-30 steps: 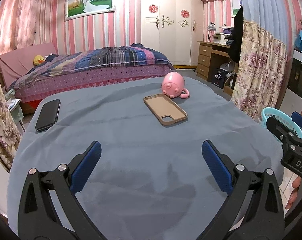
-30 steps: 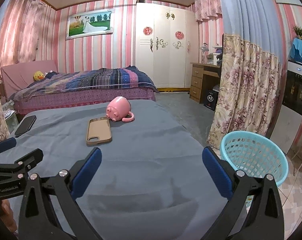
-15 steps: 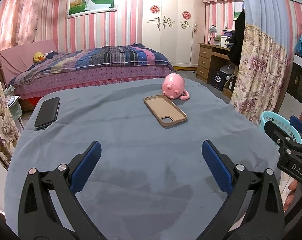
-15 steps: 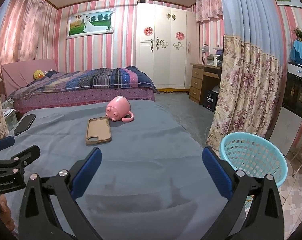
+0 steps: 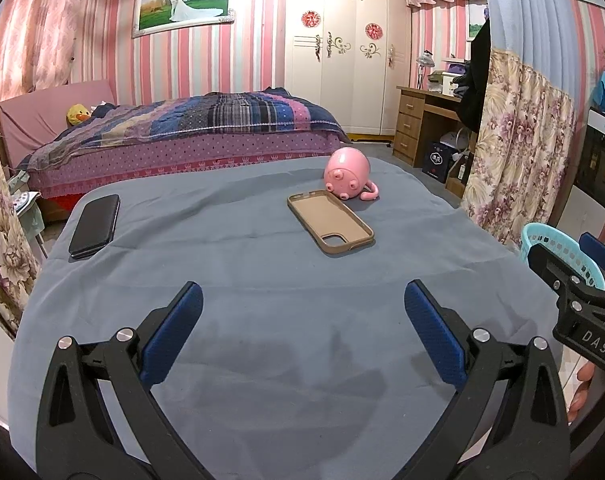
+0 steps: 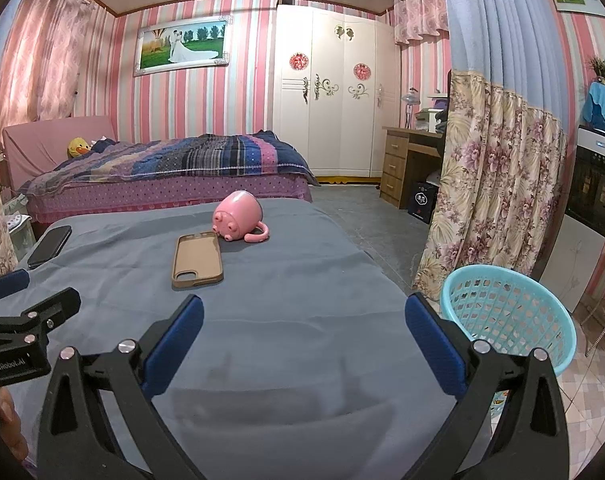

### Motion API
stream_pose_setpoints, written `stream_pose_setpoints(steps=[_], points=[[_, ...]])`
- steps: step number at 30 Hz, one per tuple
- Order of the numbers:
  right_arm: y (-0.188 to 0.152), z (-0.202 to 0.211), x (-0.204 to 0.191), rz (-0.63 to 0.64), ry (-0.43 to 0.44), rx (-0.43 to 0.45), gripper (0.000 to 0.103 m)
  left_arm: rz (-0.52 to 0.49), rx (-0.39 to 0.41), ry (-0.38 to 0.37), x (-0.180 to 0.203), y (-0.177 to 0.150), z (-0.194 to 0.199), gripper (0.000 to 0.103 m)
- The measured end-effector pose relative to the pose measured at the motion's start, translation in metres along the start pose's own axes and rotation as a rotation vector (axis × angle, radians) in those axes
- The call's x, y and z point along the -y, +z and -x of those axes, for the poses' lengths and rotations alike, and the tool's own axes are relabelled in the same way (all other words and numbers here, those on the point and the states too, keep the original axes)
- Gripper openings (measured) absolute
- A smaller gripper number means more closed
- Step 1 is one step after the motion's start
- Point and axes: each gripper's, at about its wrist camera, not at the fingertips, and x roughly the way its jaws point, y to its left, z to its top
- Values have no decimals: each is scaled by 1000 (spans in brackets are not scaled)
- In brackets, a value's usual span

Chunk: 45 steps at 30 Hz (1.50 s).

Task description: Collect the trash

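Looking for trash: none I can pick out on the tabletop; only keepers lie there.
Basket: turquoise mesh basket (image 6: 510, 316) on the floor off the table's right edge, abt 3 o'clock from my right gripper; its rim also shows in the left cam (image 5: 558, 248). Contents: can't tell.
Phone case: tan case (image 5: 330, 222), open side up, camera cutout toward me, abt 12 o'clock from left gripper, 11 o'clock in the right cam (image 6: 198, 258).
Pig mug: pink mug (image 5: 348, 174) on its side, handle on the cloth, just beyond the case's far end; touching or not, can't tell.
Phone: black phone (image 5: 94, 226) flat near the table's left edge, 10 o'clock, well apart from the case.
Table: grey-blue cloth (image 5: 262, 340) w/ darker patches near me.
L gripper: (image 5: 302, 324) fingers spread wide, holding nothing, over the near part of the cloth.
R gripper: (image 6: 304, 328) fingers spread wide too, holding nothing, above the near right part of the table.
Room bkgd: bed w/ plaid quilt (image 6: 174, 164) at 12 o'clock, white wardrobe (image 6: 334, 92) at 1 o'clock, floral curtain (image 6: 494, 184) at 2 o'clock.
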Motion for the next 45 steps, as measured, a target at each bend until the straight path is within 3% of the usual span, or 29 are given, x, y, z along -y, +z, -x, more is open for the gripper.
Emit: stream_pose_setpoints(steps=[45], points=[[1, -1, 2, 2, -4, 4, 98, -29, 3, 4, 7, -2, 1, 98]])
